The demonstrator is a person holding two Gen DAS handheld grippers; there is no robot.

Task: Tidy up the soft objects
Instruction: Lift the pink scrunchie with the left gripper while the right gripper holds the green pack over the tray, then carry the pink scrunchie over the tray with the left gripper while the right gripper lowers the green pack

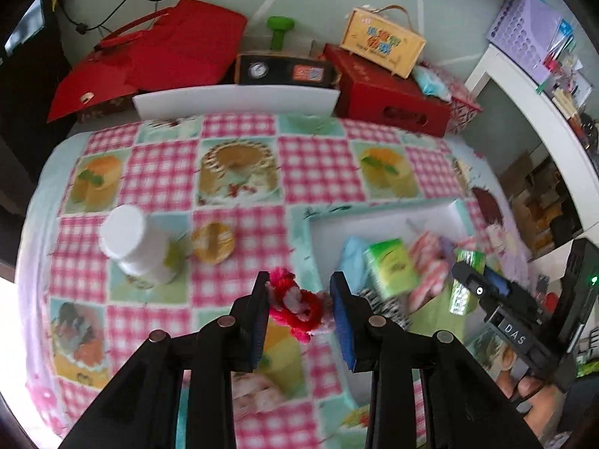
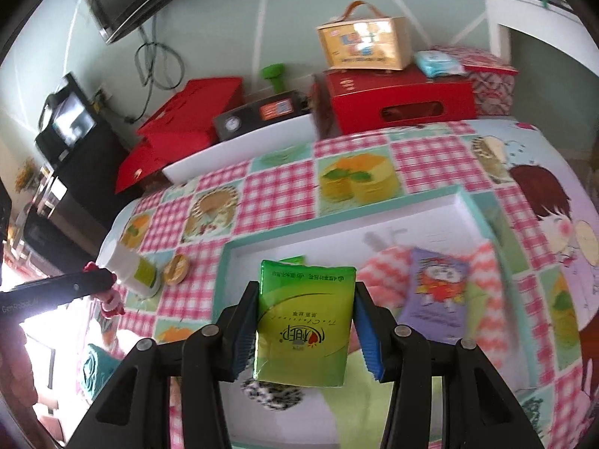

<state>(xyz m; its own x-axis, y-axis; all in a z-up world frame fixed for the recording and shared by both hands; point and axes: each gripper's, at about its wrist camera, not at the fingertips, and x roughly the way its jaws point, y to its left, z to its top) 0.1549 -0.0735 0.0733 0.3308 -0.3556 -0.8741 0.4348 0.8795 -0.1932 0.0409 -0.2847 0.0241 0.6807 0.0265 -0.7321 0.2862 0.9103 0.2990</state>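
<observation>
Presently, held stock: two soft items in the grippers, neither yet set down.
Left gripper (image 1: 299, 299): jaws narrow, pinching a pink plush toy (image 1: 297, 305); fuzzy pile, lumpy, red and magenta with a pale patch; it hangs above the tablecloth, just outside the tray's near-left corner.
Right gripper (image 2: 306, 316): jaws at middling width, pressed on both sides of a green tissue pack (image 2: 305, 321); glossy film wrapper, flat rectangular pillow shape, printed lettering; held above the tray's near half.
Tray (image 2: 239, 250): shallow, white inside with a teal rim, rectangular; the collecting place, by my judgement.
Tray contents: a black-and-white patterned cloth (image 2: 273, 393), nubbly; a pale green cloth (image 2: 378, 404), smooth; a pink-and-white chevron cloth (image 2: 385, 269), soft and rumpled; a purple packet (image 2: 436, 292), slick wrapper, resting on the chevron cloth; a second green pack (image 2: 295, 260) peeking from behind the held one.
Progress: well along, as I judge; several soft goods are in the tray, two more are in hand and await placing.
Teal towel (image 2: 95, 370): rolled, ribbed, lying at the table's left edge outside the tray; possibly left to collect.
Hard goods, likely to stay: a white bottle (image 1: 136, 247), smooth plastic, cylindrical; a round gold-lidded tin (image 1: 212, 243), just beside the bottle.
Tablecloth (image 1: 239, 224): pink gingham squares and cake prints.
Far edge: red boxes (image 1: 389, 101), stiff card; a yellow carry case (image 1: 383, 43) with handle, resting on one of them.
</observation>
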